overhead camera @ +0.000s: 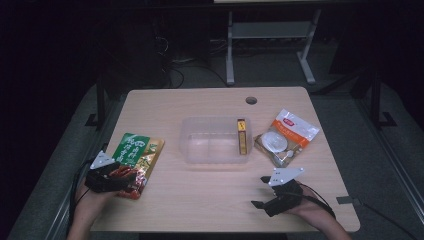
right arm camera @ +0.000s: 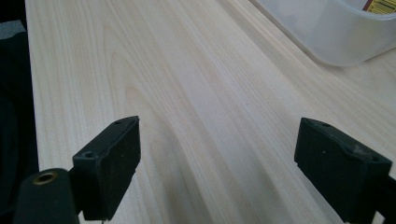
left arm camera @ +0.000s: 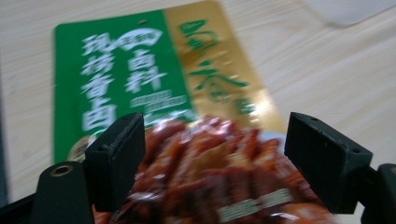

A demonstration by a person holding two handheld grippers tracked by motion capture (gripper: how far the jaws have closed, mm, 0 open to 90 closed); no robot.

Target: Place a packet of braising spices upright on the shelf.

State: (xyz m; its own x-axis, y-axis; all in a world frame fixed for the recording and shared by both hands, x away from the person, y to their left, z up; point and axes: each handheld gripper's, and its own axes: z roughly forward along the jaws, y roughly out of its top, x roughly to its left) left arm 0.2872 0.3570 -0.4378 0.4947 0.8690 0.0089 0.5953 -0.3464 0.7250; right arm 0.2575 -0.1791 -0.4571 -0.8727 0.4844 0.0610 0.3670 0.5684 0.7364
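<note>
**Left tool poised over the sauce pouch**

The left tool [left arm camera: 210,158], jaws apart, straddles the near end of the green-and-gold pouch [overhead camera: 134,159], which lies flat at the lower left of the worktop [overhead camera: 210,200]. Closing on flat, slick film risks a slip or a shove off the near edge. The right tool [right arm camera: 217,163] idles with jaws apart at lower right.

Left gripper [overhead camera: 117,176] at the near left, jaws spread wide, held low in the left hand [overhead camera: 86,207]. Right gripper [overhead camera: 261,191] at the near right, jaws likewise wide apart, pointing left, held in the right hand [overhead camera: 312,209]
</note>
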